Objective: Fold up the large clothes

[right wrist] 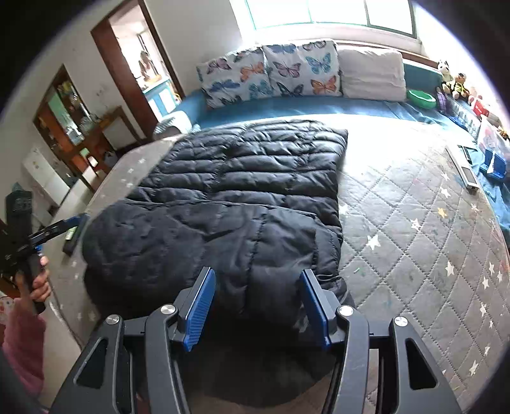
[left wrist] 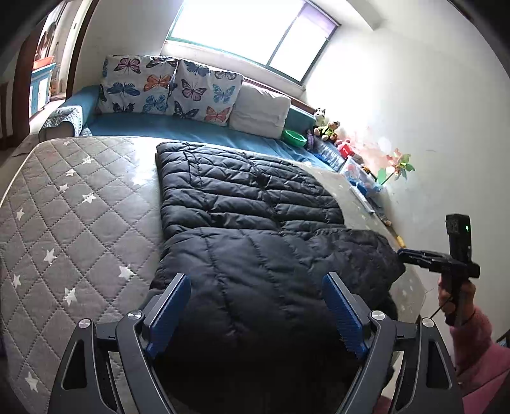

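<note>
Both grippers — left gripper (left wrist: 256,313), right gripper (right wrist: 257,307) — tilt down over the black puffer jacket (left wrist: 255,223), jaws spread, empty.

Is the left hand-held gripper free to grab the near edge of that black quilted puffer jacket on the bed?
Probably yes: the left hand-held gripper is open right over the black quilted puffer jacket, and nothing lies between them.

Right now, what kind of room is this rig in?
Most likely a home bedroom. A quilted star-print mattress fills the view, butterfly-print pillows line its far end under a window, and a black puffer jacket lies on it.
</note>
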Available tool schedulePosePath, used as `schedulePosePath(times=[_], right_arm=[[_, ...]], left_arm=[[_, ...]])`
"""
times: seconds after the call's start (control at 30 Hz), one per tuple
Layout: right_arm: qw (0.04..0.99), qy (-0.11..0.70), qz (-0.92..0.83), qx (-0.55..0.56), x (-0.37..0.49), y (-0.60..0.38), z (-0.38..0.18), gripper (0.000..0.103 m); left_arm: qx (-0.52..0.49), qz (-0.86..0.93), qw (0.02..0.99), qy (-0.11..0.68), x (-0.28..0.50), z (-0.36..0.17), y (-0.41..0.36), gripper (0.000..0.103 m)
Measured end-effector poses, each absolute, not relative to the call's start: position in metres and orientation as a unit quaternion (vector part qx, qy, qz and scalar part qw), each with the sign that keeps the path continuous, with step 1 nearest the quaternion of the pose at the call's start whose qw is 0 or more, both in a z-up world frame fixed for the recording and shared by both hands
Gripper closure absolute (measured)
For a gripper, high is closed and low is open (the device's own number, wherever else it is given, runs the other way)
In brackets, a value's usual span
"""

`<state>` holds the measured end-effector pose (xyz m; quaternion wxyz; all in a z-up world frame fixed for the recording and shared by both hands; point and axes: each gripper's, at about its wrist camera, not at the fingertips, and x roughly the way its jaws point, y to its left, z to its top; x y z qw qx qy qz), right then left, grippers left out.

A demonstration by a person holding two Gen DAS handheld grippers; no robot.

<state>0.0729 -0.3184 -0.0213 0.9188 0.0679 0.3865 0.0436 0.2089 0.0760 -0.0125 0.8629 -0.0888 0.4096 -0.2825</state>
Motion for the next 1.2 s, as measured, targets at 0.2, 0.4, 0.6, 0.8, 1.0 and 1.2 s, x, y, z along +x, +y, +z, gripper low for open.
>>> schedulePosePath(times=[0.2,0.4,0.6,0.8,1.0,1.2], right_arm=[[0.91,0.405,0.039,0.077,0.082,-0.321,-0.035,0.043],[0.911,0.407,0.047,0.054,0.074,-0.308,-0.037,0.06],[0.919,0.391,0.055,0.016,0.052,-0.29,-0.022,0.083],[0.903,0.428,0.04,0.028,0.062,-0.298,-0.053,0.083],[0.89,0.452,0.043,0.048,0.066,-0.31,-0.057,0.08],[0.916,0.401,0.019,-0.004,0.047,-0.303,-0.003,0.08]], left_arm=[[-0.061,-0.281,0.86,0.421,0.207,-0.027,0.06,0.013],[-0.033,-0.282,0.853,0.438,0.199,-0.042,0.053,0.014],[-0.006,-0.284,0.848,0.447,0.193,-0.052,0.053,0.014],[-0.022,-0.284,0.846,0.451,0.194,-0.046,0.058,0.014],[-0.026,-0.304,0.862,0.404,0.189,0.003,0.057,0.014],[-0.011,-0.316,0.863,0.393,0.21,0.029,0.031,0.014]])
